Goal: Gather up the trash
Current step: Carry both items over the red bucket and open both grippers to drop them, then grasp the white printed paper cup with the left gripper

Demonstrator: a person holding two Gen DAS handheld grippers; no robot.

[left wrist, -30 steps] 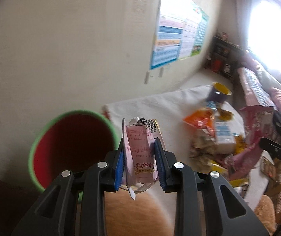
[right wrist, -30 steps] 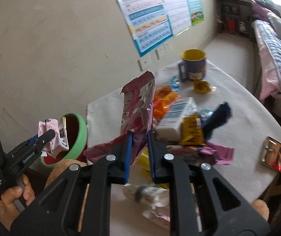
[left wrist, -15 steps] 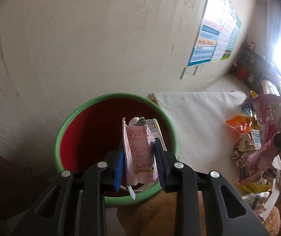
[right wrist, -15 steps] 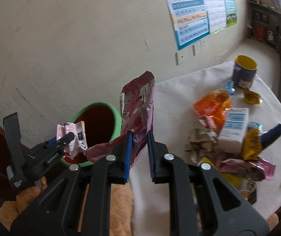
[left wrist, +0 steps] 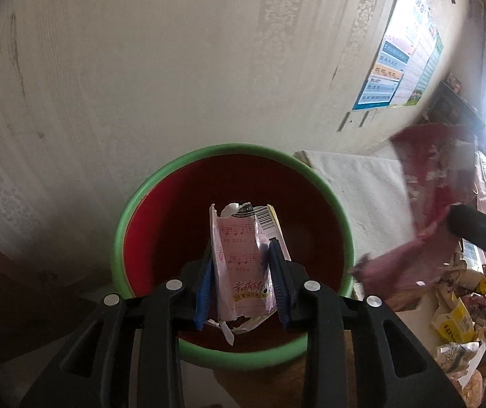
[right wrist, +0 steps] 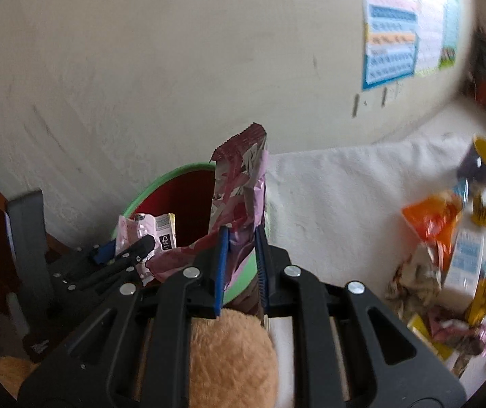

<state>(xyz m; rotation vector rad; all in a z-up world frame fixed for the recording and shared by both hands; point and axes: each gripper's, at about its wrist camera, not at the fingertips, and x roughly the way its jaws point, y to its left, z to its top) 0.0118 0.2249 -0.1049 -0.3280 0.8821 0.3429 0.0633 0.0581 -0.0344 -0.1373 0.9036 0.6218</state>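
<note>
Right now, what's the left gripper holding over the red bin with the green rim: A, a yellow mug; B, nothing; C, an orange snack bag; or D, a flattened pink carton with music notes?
D: the left gripper clamps the pink carton, printed with music notes, above the bin.

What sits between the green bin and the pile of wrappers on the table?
Bare white tablecloth only, between the green bin and the pile of wrappers; the right wrist view shows it.

The round green-rimmed red plastic bin [left wrist: 229, 204] is gaping open against the pale wall, while a crumpled maroon foil wrapper [right wrist: 239, 197] is crowding its table-side rim.
</note>
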